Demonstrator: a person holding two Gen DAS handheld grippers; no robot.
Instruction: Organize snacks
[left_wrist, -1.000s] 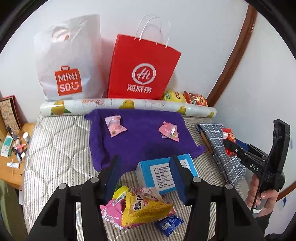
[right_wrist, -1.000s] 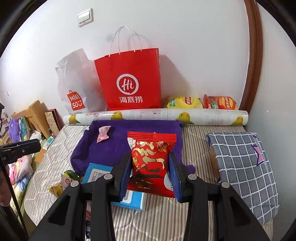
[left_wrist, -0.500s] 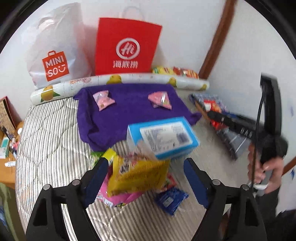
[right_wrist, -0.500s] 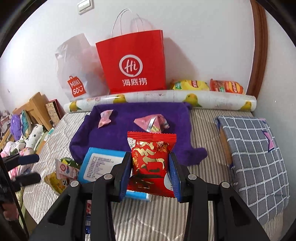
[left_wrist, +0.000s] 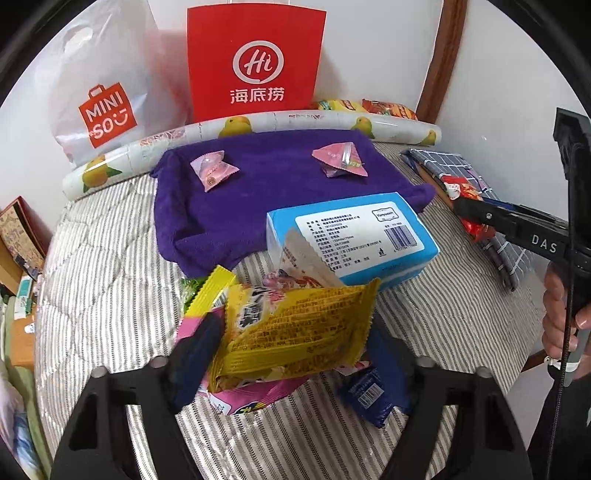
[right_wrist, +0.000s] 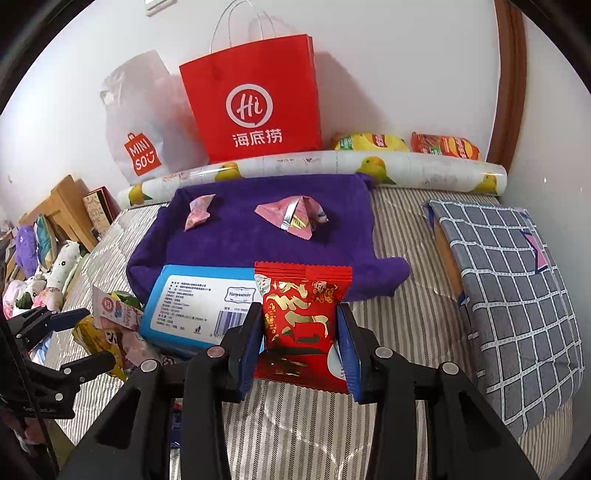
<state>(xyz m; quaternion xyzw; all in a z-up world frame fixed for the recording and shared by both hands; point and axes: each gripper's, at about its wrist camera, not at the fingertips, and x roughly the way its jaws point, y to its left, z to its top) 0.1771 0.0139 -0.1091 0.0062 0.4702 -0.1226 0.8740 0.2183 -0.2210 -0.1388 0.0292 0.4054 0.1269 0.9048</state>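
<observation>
A yellow snack packet (left_wrist: 295, 332) lies on top of a pile with a pink packet (left_wrist: 251, 395) and a small dark blue packet (left_wrist: 369, 395). My left gripper (left_wrist: 293, 358) straddles the yellow packet, its jaws closing, with the pads at the packet's two edges. My right gripper (right_wrist: 300, 312) is shut on a red and gold packet (right_wrist: 301, 325), held upright above the striped mattress (right_wrist: 406, 325). A blue box (left_wrist: 369, 236) lies at the near edge of a purple towel (left_wrist: 258, 192), which holds two pink candy packets (left_wrist: 214, 171) (left_wrist: 340, 160).
Against the wall stand a red paper bag (left_wrist: 255, 62) and a white Miniso bag (left_wrist: 107, 96), behind a fruit-print roll (left_wrist: 280, 123). Chip bags (right_wrist: 406, 144) lie behind the roll. A grey checked cloth (right_wrist: 509, 280) lies at the right. Plush toys (right_wrist: 37, 266) sit beyond the left edge.
My left gripper came down onto the pile, spread wide, then started closing around the yellow packet. My right gripper sank a little with the red packet in it.
</observation>
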